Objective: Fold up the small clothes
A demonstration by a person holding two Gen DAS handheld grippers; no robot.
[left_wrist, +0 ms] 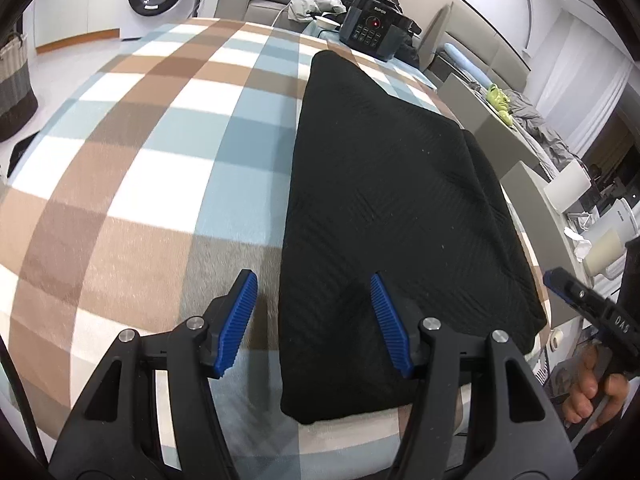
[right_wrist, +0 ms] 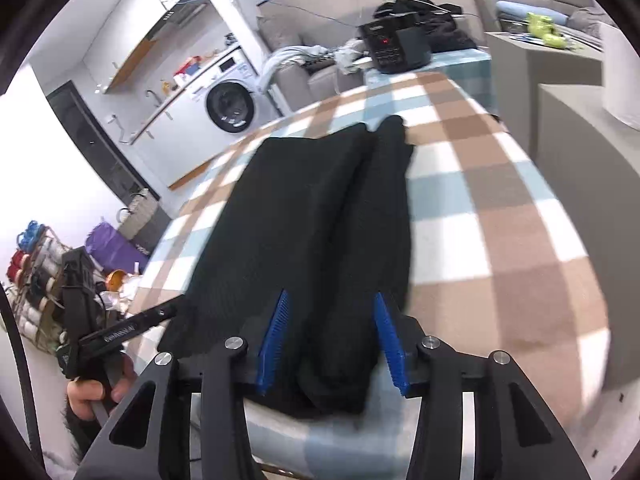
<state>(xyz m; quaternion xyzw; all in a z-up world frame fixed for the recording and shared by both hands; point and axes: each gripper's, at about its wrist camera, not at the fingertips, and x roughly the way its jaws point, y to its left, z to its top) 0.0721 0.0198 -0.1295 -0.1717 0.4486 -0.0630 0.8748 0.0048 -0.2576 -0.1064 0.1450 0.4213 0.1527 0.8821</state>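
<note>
Black garment (left_wrist: 384,208) folded long, lying flat on checked blanket (left_wrist: 152,152). Left gripper (left_wrist: 314,304) released, straddling near left edge of cloth. Right gripper (right_wrist: 332,328) released too, fingers either side of a fold.

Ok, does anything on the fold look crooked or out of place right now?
Mostly tidy. The black knit garment lies folded lengthwise on the checked blanket, but its right-hand layer bunches into a ridge and pokes out unevenly at the far end. Nothing spilled or damaged.
</note>
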